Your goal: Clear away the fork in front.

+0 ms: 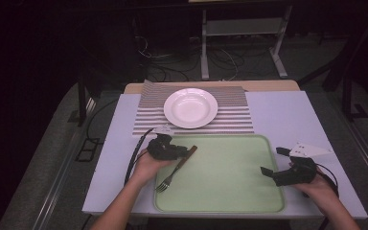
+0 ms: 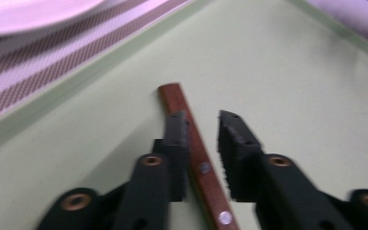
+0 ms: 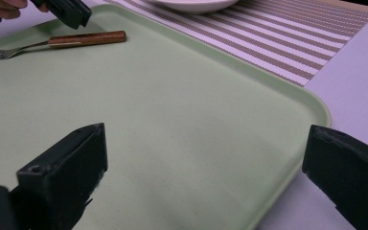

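The left gripper (image 2: 202,125) sits low over the fork (image 1: 175,169), its jaws parted and straddling the wooden handle (image 2: 195,151), not yet closed on it. The fork lies flat on the green tray (image 1: 230,191), near its left edge, tines toward the person, handle pointing up toward the plate (image 1: 190,108).

Here's the risk: one jaw looks to be right against the handle while the other stands clear of it, so the grip is off-centre. Close now and the far jaw could push the handle sideways before it pinches, and the fork may skid or spin on that smooth tray. The handle is thin and lies flat, so a clamp that comes in too high might ride over it and snap shut on nothing. Grab it near the handle end and the heavier tines could droop and swing on the lift.

The right gripper (image 1: 278,165) waits wide open over the tray's right edge, holding nothing, well away from the fork.

The tray rests on a pale table (image 1: 287,115), with a striped placemat (image 1: 230,112) just beyond it carrying the white plate. Around the table the room is dark: cables trail across the floor and a metal stand (image 1: 242,43) sits behind.
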Action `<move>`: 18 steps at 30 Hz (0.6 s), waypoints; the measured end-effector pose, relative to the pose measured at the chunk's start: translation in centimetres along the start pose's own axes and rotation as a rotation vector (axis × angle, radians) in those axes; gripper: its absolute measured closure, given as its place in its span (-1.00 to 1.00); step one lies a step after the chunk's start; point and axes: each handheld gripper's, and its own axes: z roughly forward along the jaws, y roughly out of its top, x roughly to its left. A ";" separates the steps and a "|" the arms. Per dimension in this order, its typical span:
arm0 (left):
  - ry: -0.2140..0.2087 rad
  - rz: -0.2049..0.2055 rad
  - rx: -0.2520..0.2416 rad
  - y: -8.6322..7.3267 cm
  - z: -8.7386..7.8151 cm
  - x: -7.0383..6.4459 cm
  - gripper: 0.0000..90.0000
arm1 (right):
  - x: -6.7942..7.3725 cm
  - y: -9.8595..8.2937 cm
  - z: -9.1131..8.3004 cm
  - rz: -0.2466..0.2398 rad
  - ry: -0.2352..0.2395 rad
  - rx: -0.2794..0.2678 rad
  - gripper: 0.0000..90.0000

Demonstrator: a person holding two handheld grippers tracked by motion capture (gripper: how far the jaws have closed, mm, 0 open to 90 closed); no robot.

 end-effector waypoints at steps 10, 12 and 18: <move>-0.030 0.082 0.090 0.7 2.2 -1.7 0.98 | -0.1 -0.1 0.1 -0.008 0.009 0.004 -0.96; -0.033 0.088 0.096 0.9 2.8 -1.8 0.98 | 0.0 -0.1 0.1 -0.012 0.011 0.005 -0.96; -0.018 0.107 0.120 0.8 3.2 -1.9 0.98 | 0.3 -0.1 0.0 -0.016 0.007 0.009 -0.96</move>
